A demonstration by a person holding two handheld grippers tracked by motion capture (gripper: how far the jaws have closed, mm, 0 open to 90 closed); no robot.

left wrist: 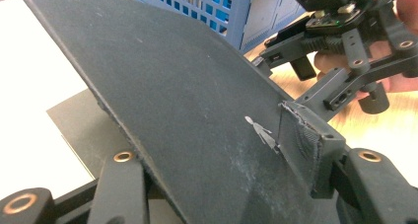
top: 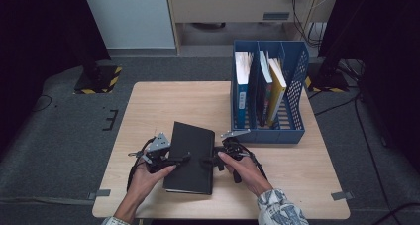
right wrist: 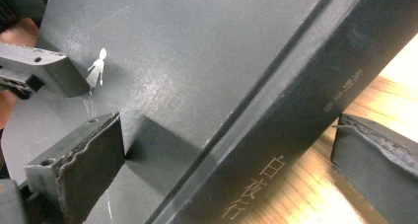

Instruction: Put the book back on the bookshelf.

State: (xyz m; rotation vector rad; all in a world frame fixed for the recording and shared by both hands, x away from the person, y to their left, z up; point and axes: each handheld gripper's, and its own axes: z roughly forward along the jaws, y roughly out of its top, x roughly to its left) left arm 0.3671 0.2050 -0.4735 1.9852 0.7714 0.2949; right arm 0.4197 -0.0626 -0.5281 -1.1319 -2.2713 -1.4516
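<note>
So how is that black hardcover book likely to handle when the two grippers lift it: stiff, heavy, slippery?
The black book will probably stay rigid: its cover looks board-stiff and flat. Its thick spine suggests fair weight for its size. The matte, scuffed cover probably grips well, though the cover alone, pinched by the left gripper, may swing open from the pages.

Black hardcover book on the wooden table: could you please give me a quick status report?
Left gripper clamps the front cover, lifted open. Right gripper straddles the black hardcover book at its spine, fingers apart. Blue plastic file rack stands clear beyond.
</note>
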